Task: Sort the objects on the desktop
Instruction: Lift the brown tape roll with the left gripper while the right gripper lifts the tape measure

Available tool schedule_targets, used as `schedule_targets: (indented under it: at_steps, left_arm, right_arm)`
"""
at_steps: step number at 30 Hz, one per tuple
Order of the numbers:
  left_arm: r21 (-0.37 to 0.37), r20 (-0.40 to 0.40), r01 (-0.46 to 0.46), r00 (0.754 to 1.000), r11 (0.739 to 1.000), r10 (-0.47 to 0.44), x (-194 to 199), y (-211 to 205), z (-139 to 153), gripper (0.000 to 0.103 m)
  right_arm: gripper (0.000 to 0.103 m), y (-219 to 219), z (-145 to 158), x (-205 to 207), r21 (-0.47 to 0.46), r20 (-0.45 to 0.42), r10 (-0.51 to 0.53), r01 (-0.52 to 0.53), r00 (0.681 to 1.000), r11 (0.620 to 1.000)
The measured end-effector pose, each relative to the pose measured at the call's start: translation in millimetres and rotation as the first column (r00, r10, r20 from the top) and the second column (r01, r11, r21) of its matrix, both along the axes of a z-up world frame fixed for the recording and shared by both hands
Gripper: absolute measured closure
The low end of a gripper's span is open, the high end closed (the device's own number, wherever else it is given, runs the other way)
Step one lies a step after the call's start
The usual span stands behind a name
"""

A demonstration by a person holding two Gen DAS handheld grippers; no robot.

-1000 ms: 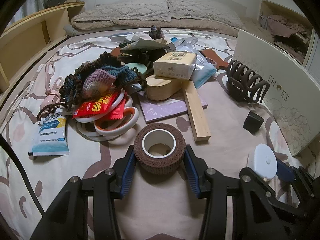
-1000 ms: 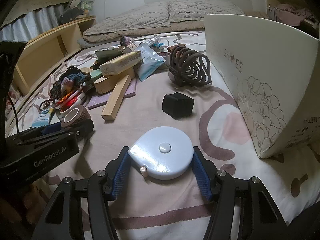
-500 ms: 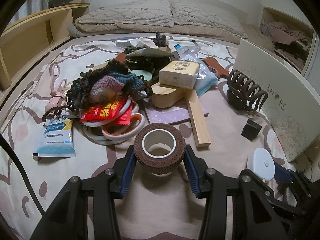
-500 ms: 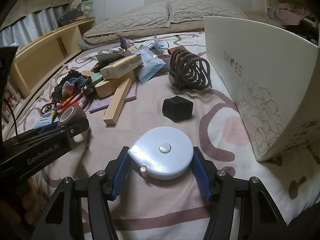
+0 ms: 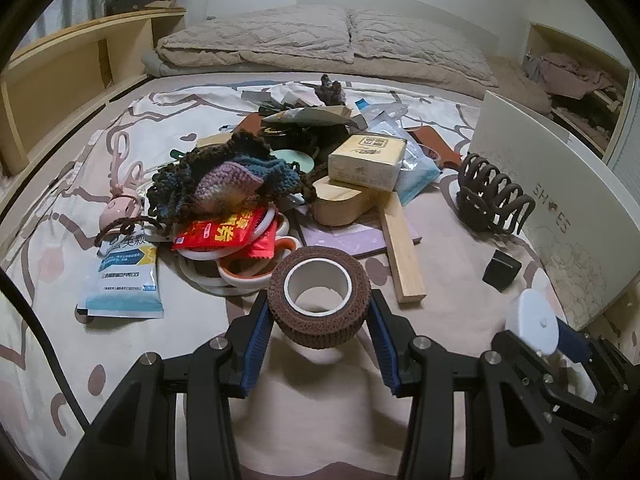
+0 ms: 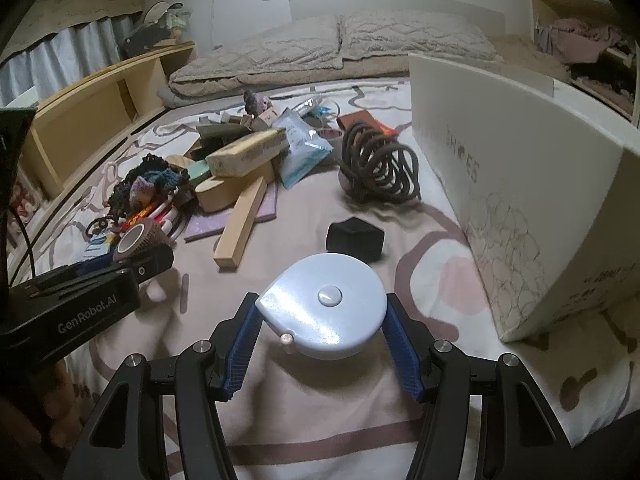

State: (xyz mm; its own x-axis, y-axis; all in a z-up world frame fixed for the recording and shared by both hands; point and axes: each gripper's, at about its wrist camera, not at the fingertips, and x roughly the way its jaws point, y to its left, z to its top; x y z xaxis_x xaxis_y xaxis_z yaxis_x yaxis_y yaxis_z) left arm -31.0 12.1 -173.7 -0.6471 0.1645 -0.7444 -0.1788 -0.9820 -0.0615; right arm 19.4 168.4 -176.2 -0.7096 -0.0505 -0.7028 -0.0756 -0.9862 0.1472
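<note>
The left tongs (image 5: pixel 318 312) are clamped on a brown roll of tape (image 5: pixel 319 298), blue pads against its two sides, the roll lifted clear of the bed (image 5: pixel 120 360) with its shadow on the sheet beneath. The right tongs (image 6: pixel 324 330) grip a pale blue tape measure (image 6: pixel 322 304) — round, with a button on top — held flat between their pads, also off the sheet. Both pairs hang over the near part of the bed, the right one close to the white shoe box (image 6: pixel 520 200) that stands along the bed's right edge. Between the tape measure and the box's long wall lies bare patterned sheet; just beyond the tape measure sits a small black cube (image 6: pixel 355 239), and farther on a large brown hair claw (image 6: pixel 378 168) near the box. The middle of the bed carries the heap — a crocheted bundle (image 5: pixel 224 178), a red sachet (image 5: pixel 224 232), white rings (image 5: pixel 240 276), a wooden stick (image 5: pixel 400 256), a tan packet (image 5: pixel 368 162) on a rounded wooden block (image 5: pixel 344 204), a purple card (image 5: pixel 348 240). A blue-and-white pouch (image 5: pixel 124 276) lies toward the left edge, beside the heap. Pillows (image 5: pixel 320 36) lie along the far end.
</note>
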Motion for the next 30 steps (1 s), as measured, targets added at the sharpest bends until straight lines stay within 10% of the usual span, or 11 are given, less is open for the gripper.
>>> schedule_targets:
  at_steps: [30]
  left_arm:
    - [0.036, -0.099, -0.021, 0.995, 0.999, 0.024, 10.8, -10.8, 29.0, 0.056]
  right_arm:
    - [0.041, 11.5, 72.5, 17.6, 0.014, -0.177, 0.038, -0.036, 0.983, 0.999]
